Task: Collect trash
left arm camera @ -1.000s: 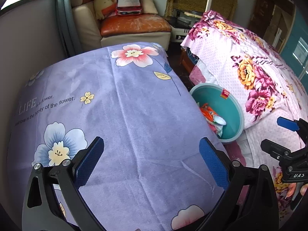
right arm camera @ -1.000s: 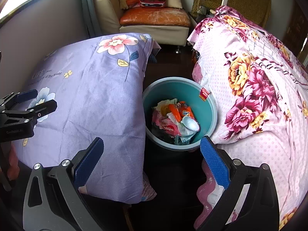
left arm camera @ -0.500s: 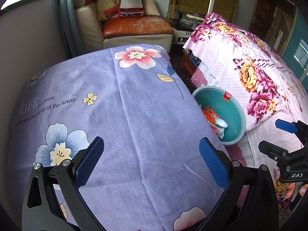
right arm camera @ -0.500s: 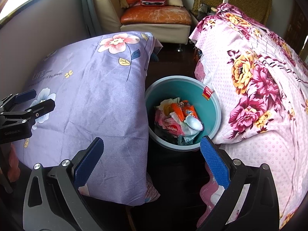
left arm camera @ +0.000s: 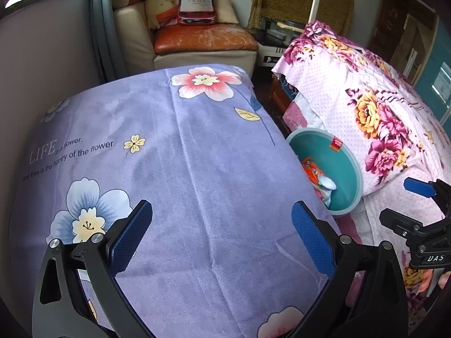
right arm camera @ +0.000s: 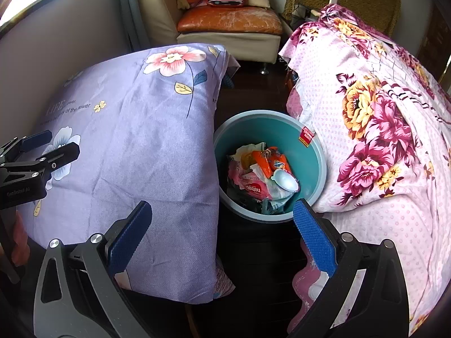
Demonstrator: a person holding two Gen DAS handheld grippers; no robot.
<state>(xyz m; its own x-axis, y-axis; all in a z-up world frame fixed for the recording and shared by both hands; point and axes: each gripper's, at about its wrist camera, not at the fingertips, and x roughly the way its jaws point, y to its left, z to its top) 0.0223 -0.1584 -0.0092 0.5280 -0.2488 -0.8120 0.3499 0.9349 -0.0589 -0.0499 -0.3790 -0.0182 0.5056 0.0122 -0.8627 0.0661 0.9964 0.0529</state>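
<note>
Right gripper [right arm camera: 222,225] empty above wrapper-filled bin [right arm camera: 318,174].

Teal round bin [right arm camera: 320,169] stands upright on dark floor, wedged betw. the purple-covered surface on my left & the pink floral bed on my right, red sticker [right arm camera: 306,136] on its inner wall near the rim. Trash [right arm camera: 262,174] fills the bottom: orange snack wrapper [right arm camera: 270,162] on top, pink packet [right arm camera: 251,187] w/ white lettering below it, crumpled white bits, a pale lid-like piece [right arm camera: 286,180] lying beside the orange one. Left cam shows only part of bin [left arm camera: 349,174], rest hidden behind purple cloth.
</note>
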